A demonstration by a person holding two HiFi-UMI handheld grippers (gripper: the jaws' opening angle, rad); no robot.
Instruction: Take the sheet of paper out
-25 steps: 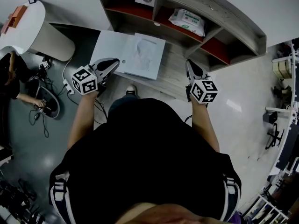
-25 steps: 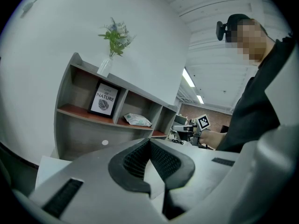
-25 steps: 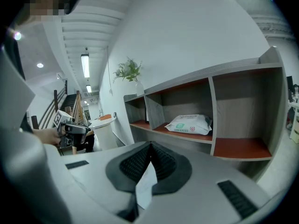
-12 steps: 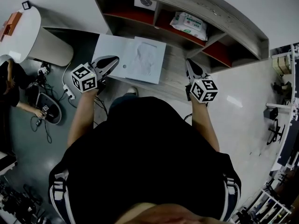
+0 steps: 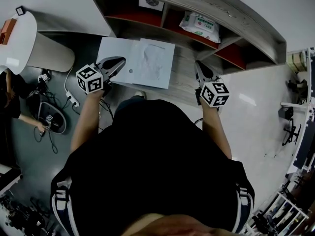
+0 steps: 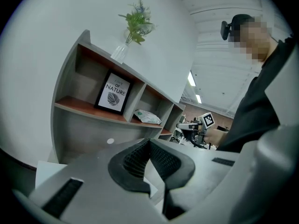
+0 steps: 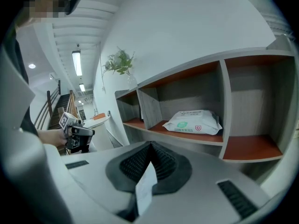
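Person: a black top fills the near part of the head view, with both forearms reaching forward.
Left hand-held gripper (image 5: 119, 61): jaws pressed together with nothing held. The tip hangs over the near left edge of the sheet. Its marker cube (image 5: 90, 78) sits at the wrist end.
Right hand-held gripper (image 5: 198, 65): jaws closed on a narrow white slip (image 7: 145, 190) that stands in the slit between the pads. It is well apart from the sheet, off to the right. Its marker cube (image 5: 214, 93) faces up.
Sheet of paper (image 5: 142, 58): lies flat on the worktop between the two grippers, nearer the left one. The left half is plain white and the right half carries faint grey wrinkled marks. A small round dot sits near its near edge. No writing can be read on it.
Worktop (image 5: 182, 80): pale grey wood grain in front of the shelf unit. The sheet's left part reaches past its left end.
Shelf unit (image 5: 236, 21): curved grey boards and red-brown shelves, split into compartments.
Framed print (image 6: 114, 93): upright in the left compartment. It reads "OF NATURE" above a leaf; the word on top is too small to read.
Wipes packet (image 7: 194, 122): white with a green and a red badge, lying in the next compartment to the right. Its print is too small to read.
Plant (image 6: 136, 20): green sprigs in a glass vase (image 6: 120, 52) on top of the unit.
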